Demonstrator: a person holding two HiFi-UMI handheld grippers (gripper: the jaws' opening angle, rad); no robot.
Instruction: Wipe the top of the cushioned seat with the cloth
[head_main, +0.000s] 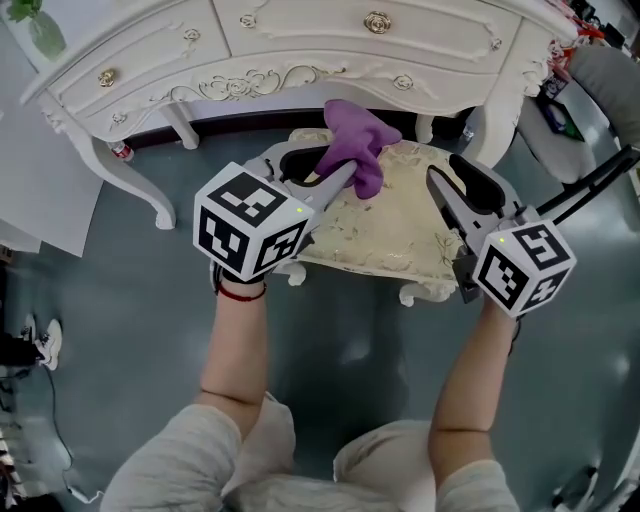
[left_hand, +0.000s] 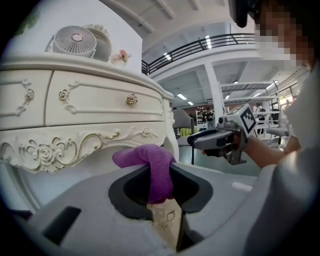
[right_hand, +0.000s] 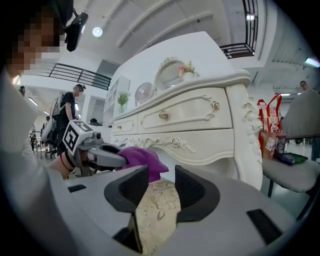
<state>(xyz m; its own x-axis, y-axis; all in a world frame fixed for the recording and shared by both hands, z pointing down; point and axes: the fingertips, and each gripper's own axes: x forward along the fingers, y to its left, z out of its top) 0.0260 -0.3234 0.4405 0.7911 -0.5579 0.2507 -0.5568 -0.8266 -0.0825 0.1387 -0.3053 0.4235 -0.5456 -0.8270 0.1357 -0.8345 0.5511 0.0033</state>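
Head view: the cushioned seat (head_main: 400, 225) stands close before the white dressing table (head_main: 300, 45), with grey floor open at its left and near sides. The left gripper (head_main: 337, 180) is clamped on the purple cloth (head_main: 358, 148) above the seat's back-left part. The right gripper (head_main: 445, 170) hangs open-jawed over the seat's right side. A grey chair (head_main: 600, 85) stands near on the right.

Left gripper view: the cloth (left_hand: 150, 167) is pinched between the jaws, with the table's carved front (left_hand: 75, 145) close ahead.

Right gripper view: the jaws are spread and hold nothing, with the seat's brocade (right_hand: 157, 210) beneath. The table leg (right_hand: 245, 135) rises ahead on the right.
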